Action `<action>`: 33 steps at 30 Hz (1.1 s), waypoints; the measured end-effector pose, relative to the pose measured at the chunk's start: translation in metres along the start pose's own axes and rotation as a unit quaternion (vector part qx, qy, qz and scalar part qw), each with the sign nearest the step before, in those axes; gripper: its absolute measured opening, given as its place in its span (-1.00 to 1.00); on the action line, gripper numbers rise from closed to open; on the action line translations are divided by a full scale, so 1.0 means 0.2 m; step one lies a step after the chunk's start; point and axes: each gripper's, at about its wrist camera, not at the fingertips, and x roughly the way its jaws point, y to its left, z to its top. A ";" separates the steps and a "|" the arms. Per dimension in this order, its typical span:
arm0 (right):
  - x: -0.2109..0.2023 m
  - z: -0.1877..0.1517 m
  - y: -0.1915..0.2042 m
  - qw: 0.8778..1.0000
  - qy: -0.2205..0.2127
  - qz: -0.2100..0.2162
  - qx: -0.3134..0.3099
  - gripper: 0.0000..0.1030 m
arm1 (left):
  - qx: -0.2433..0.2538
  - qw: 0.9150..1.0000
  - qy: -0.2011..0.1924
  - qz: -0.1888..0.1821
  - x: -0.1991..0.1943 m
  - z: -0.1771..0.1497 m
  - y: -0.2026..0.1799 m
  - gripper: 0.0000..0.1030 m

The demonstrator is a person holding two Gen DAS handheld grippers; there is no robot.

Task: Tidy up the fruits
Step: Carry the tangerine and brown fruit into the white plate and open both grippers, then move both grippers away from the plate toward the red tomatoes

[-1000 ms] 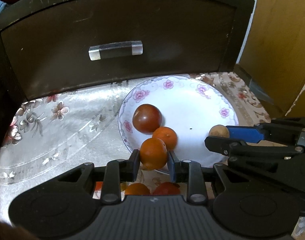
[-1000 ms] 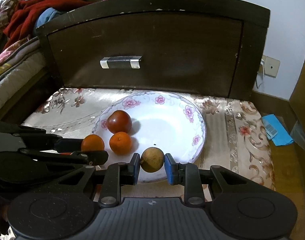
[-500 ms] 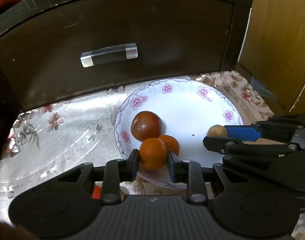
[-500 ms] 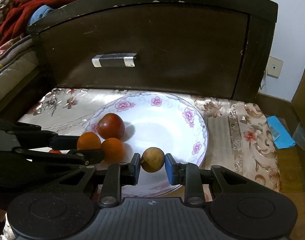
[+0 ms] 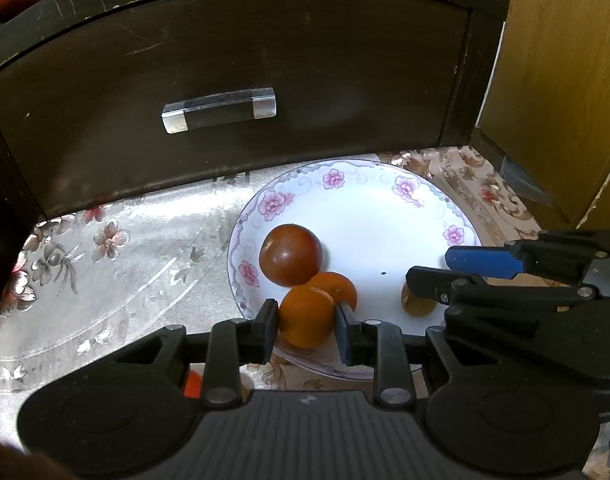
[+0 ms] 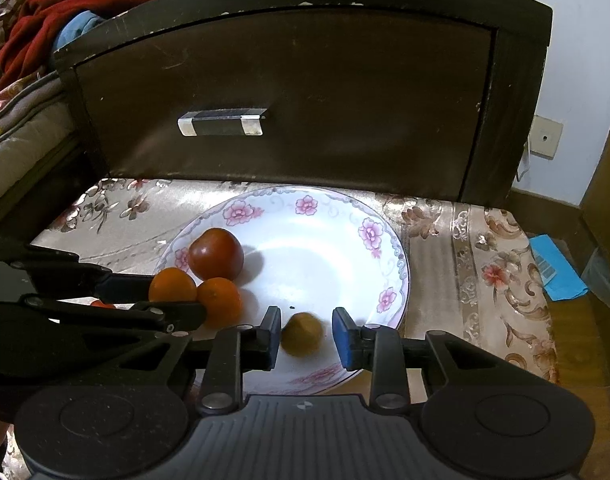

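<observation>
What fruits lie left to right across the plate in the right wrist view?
Orange in the left gripper → second orange → brownish-yellow fruit between the right gripper's opening jaws. The dark red tomato overlaps both oranges' span, so it is left out.

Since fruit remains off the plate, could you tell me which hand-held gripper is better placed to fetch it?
Probably the right hand-held gripper: its jaws are opening off the brown fruit, while the left is shut on an orange.

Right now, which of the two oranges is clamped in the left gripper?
The nearer orange, at the plate's front rim: the left gripper's pads press its sides. The other orange lies free behind it, beside the dark red tomato.
</observation>
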 end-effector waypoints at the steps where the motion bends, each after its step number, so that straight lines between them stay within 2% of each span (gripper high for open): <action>1: 0.00 0.00 0.00 1.000 -0.001 0.000 0.000 -0.50 | 0.000 1.000 0.000 -0.001 0.00 0.00 0.00 -0.28; 11: -0.05 0.03 -0.04 1.000 -0.019 -0.010 0.015 -0.43 | -0.001 1.000 -0.009 -0.016 -0.03 0.01 -0.03 -0.26; 19: -0.13 0.06 -0.04 0.999 -0.032 -0.010 0.022 -0.42 | -0.010 1.000 -0.024 -0.002 -0.13 0.00 0.01 -0.26; 23: -0.19 0.04 -0.02 0.999 -0.033 -0.009 0.022 -0.42 | -0.022 0.999 -0.026 0.006 -0.20 -0.03 0.07 -0.26; 33: -0.30 -0.07 0.11 1.000 -0.013 0.012 -0.008 -0.42 | -0.007 1.000 -0.010 0.027 -0.35 -0.20 0.17 -0.25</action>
